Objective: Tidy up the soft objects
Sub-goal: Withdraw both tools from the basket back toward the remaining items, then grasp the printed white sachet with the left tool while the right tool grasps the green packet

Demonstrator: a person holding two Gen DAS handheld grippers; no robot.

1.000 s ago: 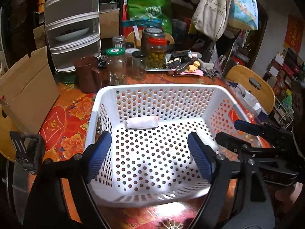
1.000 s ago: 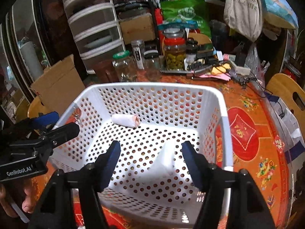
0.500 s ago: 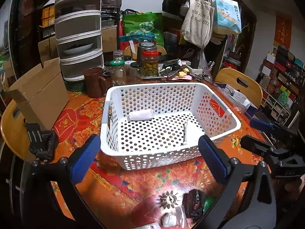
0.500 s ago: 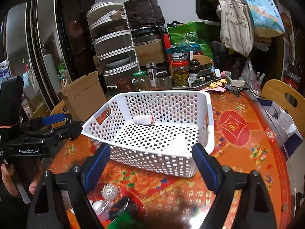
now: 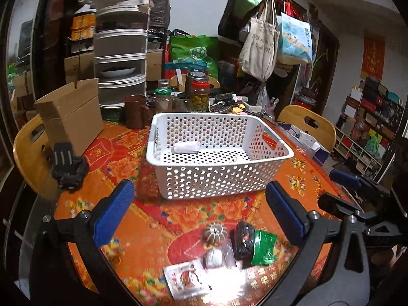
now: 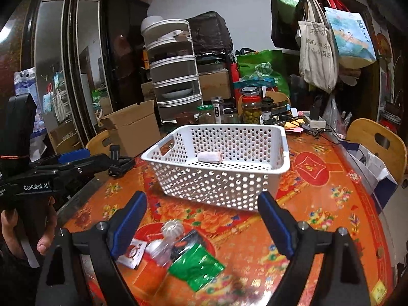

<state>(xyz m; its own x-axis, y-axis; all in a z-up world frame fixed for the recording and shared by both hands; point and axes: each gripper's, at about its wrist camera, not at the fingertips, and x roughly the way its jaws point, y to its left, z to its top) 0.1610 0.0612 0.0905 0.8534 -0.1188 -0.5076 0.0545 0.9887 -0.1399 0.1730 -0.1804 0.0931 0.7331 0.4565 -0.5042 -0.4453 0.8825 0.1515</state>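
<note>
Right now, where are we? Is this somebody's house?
Probably yes: a lived-in dining room at home. A round table with a flowery orange cover has wooden chairs around it, jars of pickled food at its far side, and tote bags hanging on a coat stand.

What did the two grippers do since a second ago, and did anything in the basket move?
Both grippers pulled back out of the white basket and opened wider. The left gripper and right gripper now hang empty over the small packets near the table edge. The white roll stayed in the basket where it was, and the basket did not move.
</note>
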